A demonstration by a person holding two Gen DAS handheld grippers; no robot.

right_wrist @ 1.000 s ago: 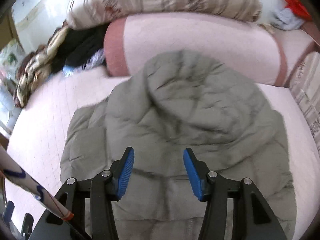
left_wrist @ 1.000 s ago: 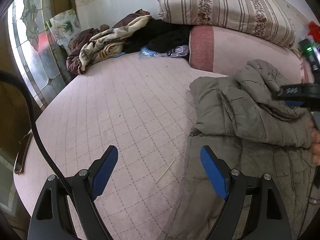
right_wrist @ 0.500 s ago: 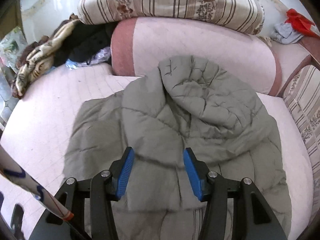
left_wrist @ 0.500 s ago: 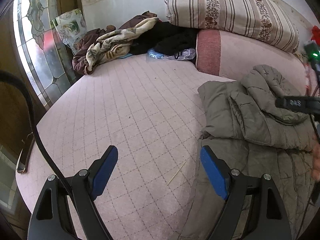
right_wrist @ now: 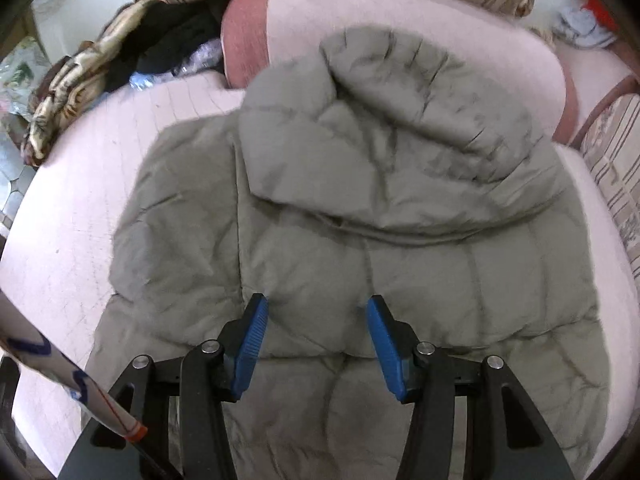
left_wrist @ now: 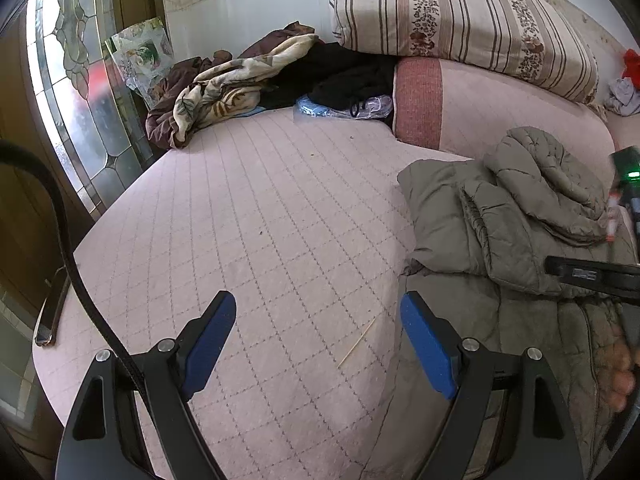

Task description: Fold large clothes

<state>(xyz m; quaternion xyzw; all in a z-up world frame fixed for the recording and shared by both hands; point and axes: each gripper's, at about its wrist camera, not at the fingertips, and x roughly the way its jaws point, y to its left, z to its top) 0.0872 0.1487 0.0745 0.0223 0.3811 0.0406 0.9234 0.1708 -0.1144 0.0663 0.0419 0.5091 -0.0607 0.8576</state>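
Note:
A grey-green quilted puffer jacket (right_wrist: 360, 208) lies on the pink quilted bed (left_wrist: 248, 216), its hood and sleeves folded over the body. It also shows at the right of the left wrist view (left_wrist: 500, 216). My left gripper (left_wrist: 316, 340) is open and empty above the bed, just left of the jacket's edge. My right gripper (right_wrist: 316, 340) is open and empty, low over the jacket's middle, its blue pads (right_wrist: 250, 340) on either side of a folded edge. Part of the right gripper and the hand holding it show at the far right of the left wrist view (left_wrist: 596, 276).
A pile of clothes and a patterned blanket (left_wrist: 224, 92) lies at the back left. A pink bolster (left_wrist: 480, 112) with a striped pillow (left_wrist: 460, 20) on top runs along the back. A stained-glass window (left_wrist: 76, 92) is at left. A thin stick (left_wrist: 356, 344) lies on the bed.
My left gripper has pulled back and left, away from the jacket. My right gripper rose, then came down closer over the jacket. Both stayed open.

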